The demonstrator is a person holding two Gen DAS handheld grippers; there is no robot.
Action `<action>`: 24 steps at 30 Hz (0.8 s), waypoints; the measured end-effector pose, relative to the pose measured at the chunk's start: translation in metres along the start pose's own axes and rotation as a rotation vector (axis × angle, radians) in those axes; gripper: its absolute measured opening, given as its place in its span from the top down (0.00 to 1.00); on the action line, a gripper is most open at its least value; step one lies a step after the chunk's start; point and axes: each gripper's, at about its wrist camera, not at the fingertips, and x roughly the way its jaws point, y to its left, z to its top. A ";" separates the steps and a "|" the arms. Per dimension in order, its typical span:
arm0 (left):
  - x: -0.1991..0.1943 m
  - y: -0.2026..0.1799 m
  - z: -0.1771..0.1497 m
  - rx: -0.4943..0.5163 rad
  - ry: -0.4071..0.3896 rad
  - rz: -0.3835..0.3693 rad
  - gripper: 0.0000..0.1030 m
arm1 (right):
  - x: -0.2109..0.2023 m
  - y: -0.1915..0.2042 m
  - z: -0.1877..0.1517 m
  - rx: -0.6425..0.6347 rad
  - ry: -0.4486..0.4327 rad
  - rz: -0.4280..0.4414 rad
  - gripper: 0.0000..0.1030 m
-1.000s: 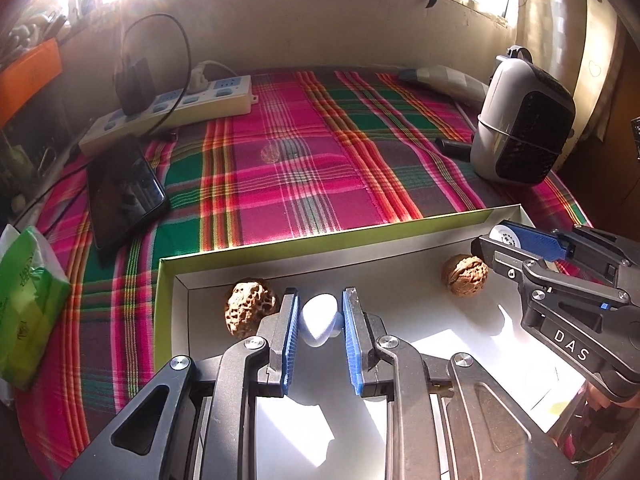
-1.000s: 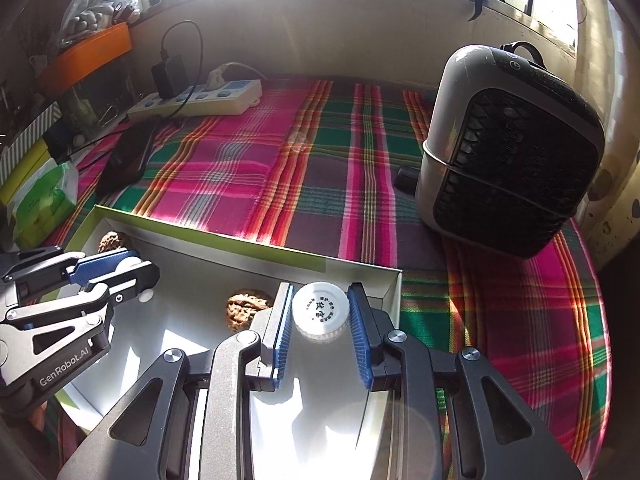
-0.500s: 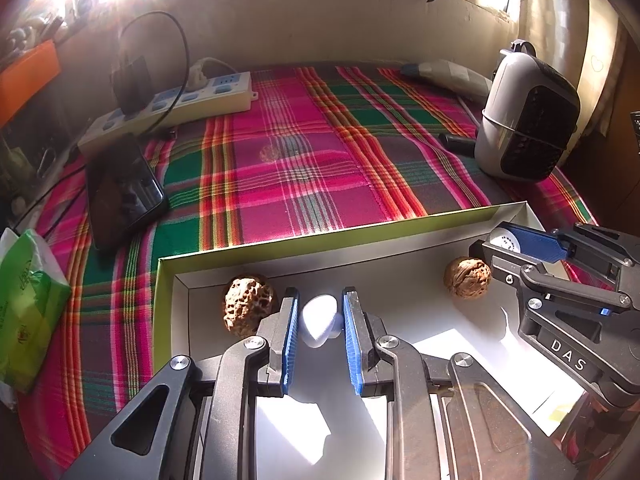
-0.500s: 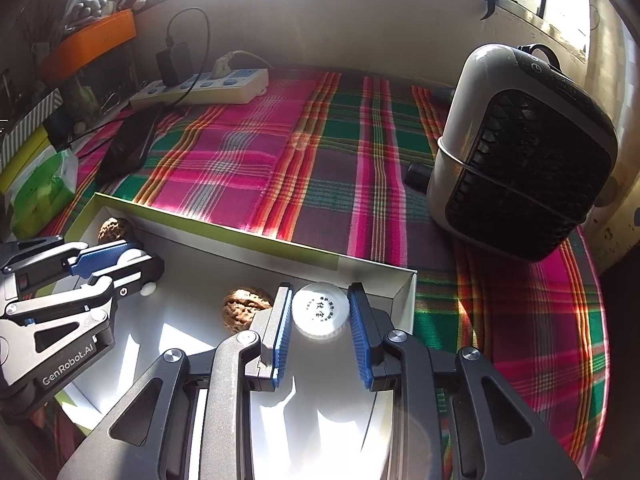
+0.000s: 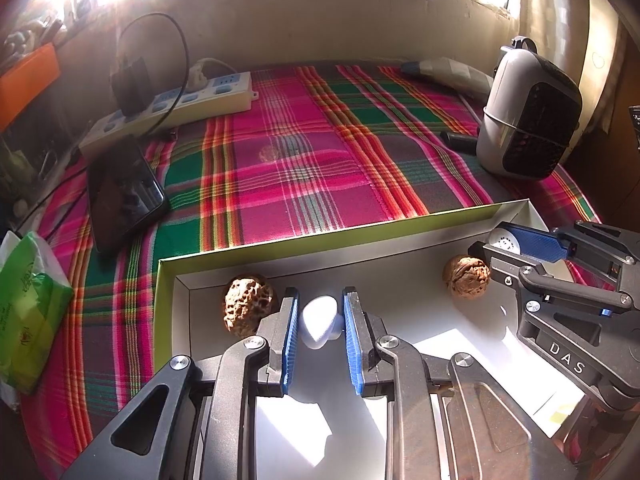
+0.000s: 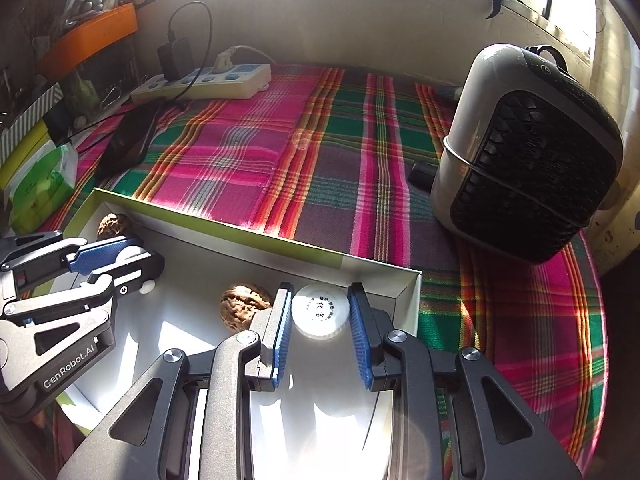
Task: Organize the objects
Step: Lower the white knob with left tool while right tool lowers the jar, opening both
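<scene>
A shallow white box with a green rim (image 5: 320, 246) lies on the plaid cloth; it also shows in the right wrist view (image 6: 248, 236). My left gripper (image 5: 318, 318) is shut on a small white oval object (image 5: 318, 320), held over the box's left part beside a rough walnut (image 5: 246, 306). My right gripper (image 6: 318, 314) is shut on a round white cap (image 6: 319, 310) over the box's right corner. A second walnut (image 6: 244, 302) lies just left of it and also shows in the left wrist view (image 5: 466, 276).
A grey and black fan heater (image 6: 524, 152) stands at the right. A white power strip (image 5: 172, 108), a black phone (image 5: 124, 192) and a green tissue pack (image 5: 28, 312) lie at the left. A wall closes the back.
Both grippers have drawn back and risen slightly over the box, each still holding its object. The walnuts have not moved.
</scene>
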 end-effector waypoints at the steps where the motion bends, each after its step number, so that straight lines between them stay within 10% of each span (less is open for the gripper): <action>1: 0.000 0.000 0.000 0.003 0.001 0.001 0.81 | 0.000 0.000 0.000 0.000 0.001 0.000 0.72; 24: -0.005 0.001 -0.002 -0.007 -0.004 -0.012 0.72 | -0.001 -0.002 0.001 0.029 -0.007 -0.002 0.72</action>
